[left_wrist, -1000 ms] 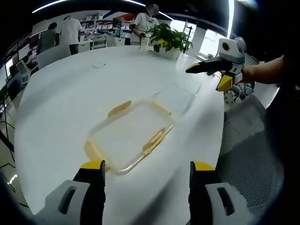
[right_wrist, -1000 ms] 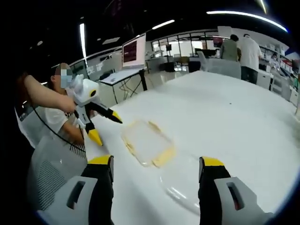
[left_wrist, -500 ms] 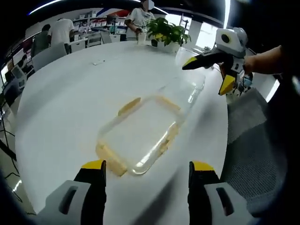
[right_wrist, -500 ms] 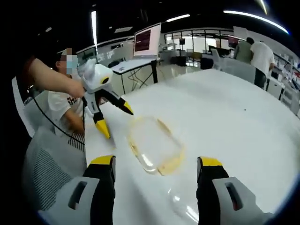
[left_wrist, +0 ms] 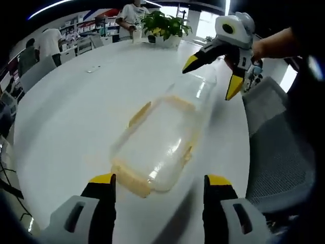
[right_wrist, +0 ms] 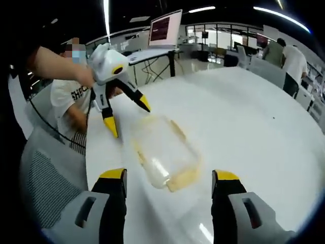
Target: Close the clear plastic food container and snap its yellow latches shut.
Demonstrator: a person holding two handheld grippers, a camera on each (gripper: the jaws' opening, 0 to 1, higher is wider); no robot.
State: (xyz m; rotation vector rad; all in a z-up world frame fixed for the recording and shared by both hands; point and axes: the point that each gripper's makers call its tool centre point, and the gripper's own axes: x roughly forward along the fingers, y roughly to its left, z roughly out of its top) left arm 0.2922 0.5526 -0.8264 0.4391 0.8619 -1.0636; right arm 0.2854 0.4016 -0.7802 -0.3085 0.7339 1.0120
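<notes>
- The clear container (left_wrist: 157,140) lies on the white table (left_wrist: 66,117), just ahead of the left gripper (left_wrist: 158,195), whose jaws stand wide with nothing between them.
- From the other side, the container (right_wrist: 165,152) sits at about 12 o'clock from the right gripper (right_wrist: 167,190), also spread wide and empty.
- A yellow latch (left_wrist: 139,114) shows at the container's 10 o'clock edge; another latch (right_wrist: 183,178) lies at its near end in the right gripper view. Whether the lid is seated I cannot tell; the plastic is blurred.
- Risk, as I judge it: the light container may slide on the smooth table if one gripper pushes a latch unbraced, and a lid pressed down crooked would leave the latches unable to catch.
- The left gripper view takes in a potted plant (left_wrist: 165,23) and people at 12 o'clock; the right gripper view offers a monitor (right_wrist: 165,28) and a grey chair (right_wrist: 51,188).
</notes>
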